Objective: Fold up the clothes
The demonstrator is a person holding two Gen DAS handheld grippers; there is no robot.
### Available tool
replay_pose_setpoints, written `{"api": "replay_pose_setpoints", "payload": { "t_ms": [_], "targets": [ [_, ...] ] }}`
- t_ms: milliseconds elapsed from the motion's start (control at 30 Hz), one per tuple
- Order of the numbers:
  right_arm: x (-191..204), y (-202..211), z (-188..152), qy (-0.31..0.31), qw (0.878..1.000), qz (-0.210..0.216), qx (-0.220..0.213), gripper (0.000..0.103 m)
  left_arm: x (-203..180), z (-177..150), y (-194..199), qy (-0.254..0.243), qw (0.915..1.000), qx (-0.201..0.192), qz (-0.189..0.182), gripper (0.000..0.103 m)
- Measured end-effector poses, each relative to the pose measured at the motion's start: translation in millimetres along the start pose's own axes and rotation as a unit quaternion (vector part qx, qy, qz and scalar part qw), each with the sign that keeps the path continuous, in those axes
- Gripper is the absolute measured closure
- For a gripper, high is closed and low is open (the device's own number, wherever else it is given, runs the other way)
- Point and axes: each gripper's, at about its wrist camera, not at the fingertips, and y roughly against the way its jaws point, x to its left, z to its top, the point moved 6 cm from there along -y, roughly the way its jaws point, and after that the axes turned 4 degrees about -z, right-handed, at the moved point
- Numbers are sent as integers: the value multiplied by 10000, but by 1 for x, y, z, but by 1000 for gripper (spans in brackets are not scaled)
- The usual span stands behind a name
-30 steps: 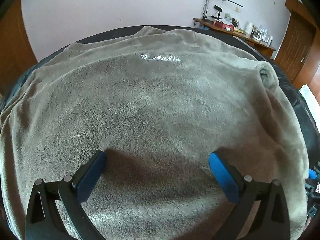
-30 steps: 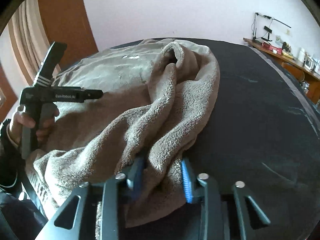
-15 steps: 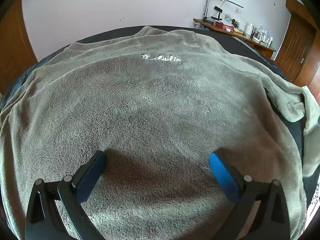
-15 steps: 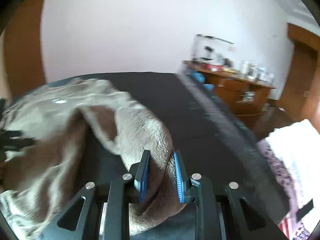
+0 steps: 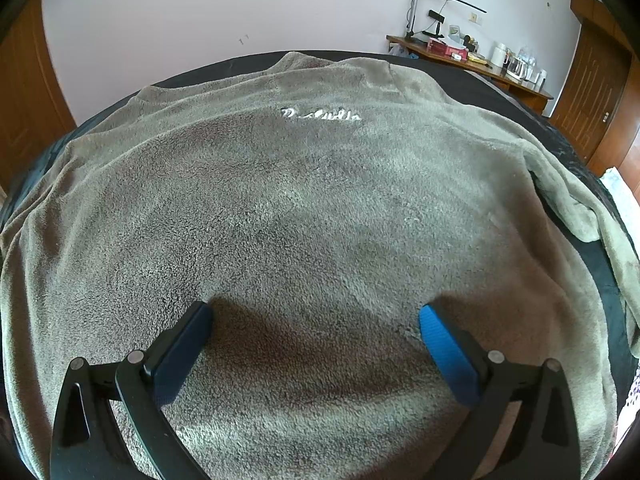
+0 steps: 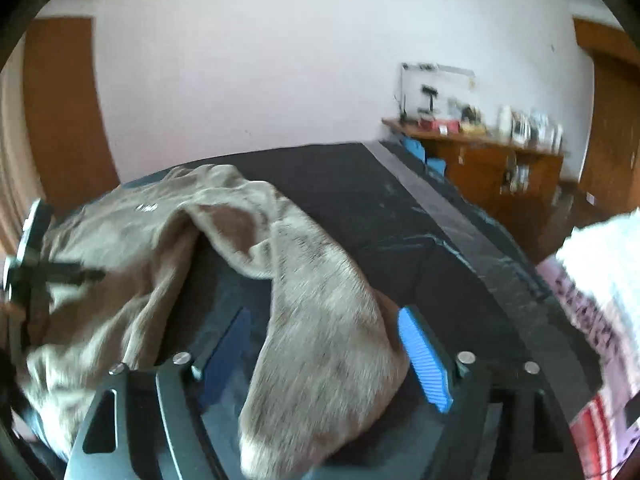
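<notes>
A grey-brown fleece sweatshirt (image 5: 320,220) lies spread flat on a black table (image 5: 600,276), white lettering near its far collar. My left gripper (image 5: 314,332) stands open over its near hem, nothing between the blue pads. The right sleeve (image 5: 576,208) stretches out sideways past the body. In the right wrist view that sleeve (image 6: 304,264) drapes between the fingers of my right gripper (image 6: 322,315), whose jaws are opening; the left pad stands apart from the cloth. The left gripper (image 6: 36,276) shows at the far left edge there.
A wooden side desk (image 5: 460,52) with a lamp, kettle and small items stands against the back wall. A brown door (image 5: 592,92) is at the right. White patterned fabric (image 6: 592,280) lies beyond the table's right edge (image 6: 460,232).
My right gripper swung right, pulling the sleeve off the body and out sideways, then its jaws spread wide. The left gripper has not moved.
</notes>
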Motion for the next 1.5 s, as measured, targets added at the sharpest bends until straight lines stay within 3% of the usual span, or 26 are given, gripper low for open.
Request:
{"api": "replay_pose_setpoints", "payload": {
  "t_ms": [200, 367, 400, 433, 500, 633, 733, 867, 1100, 1167, 1200, 1233, 1300, 1400, 1500],
  "targets": [
    [32, 16, -33, 682, 9976, -62, 54, 24, 0, -1, 0, -3, 10000, -3, -3, 0],
    [36, -4, -50, 1012, 9925, -569, 384, 24, -1, -1, 1, -23, 10000, 55, 23, 0],
    [33, -9, -52, 943, 9926, -612, 456, 32, -3, -2, 3, -32, 10000, 88, 26, 0],
    [30, -12, -51, 844, 9932, -637, 498, 51, -5, -3, 5, -70, 9999, 91, 1, 0],
    [21, -15, -46, 604, 9947, -653, 510, 66, -11, -6, 8, -150, 9998, 92, -53, 0],
    [-1, -3, -21, 118, 9978, -633, 164, 77, -15, -9, 7, -219, 9997, 123, -50, 0],
    [-28, 12, 6, -184, 9952, -919, -279, 82, -14, -8, 6, -183, 9997, 111, -136, 0],
    [-79, 19, 34, -627, 9870, -1383, -529, 82, -14, -8, 6, -187, 9997, 76, -133, 0],
    [-158, -35, 27, -1093, 9773, -1800, 209, 80, -14, -8, 4, -193, 9997, 19, -127, 0],
    [-172, -54, 21, -1116, 9749, -1879, 413, 75, -13, -8, 4, -193, 9997, 10, -130, 0],
    [-177, -59, 17, -1067, 9718, -2040, 514, 67, -13, -8, 4, -194, 9997, 7, -130, 0],
    [-182, -64, 13, -1030, 9685, -2188, 592, 49, -13, -8, 4, -195, 9997, 5, -129, 0],
    [-188, -64, 10, -1073, 9640, -2366, 566, 33, -13, -8, 4, -196, 9997, 1, -129, 0],
    [-187, -49, 13, -1268, 9643, -2296, 364, 32, -13, -8, 4, -203, 9997, -2, -128, 0],
    [-152, -37, 22, -1067, 9776, -1798, 241, 32, -12, -7, 4, -209, 9997, -3, -132, 0]
  ]
}}
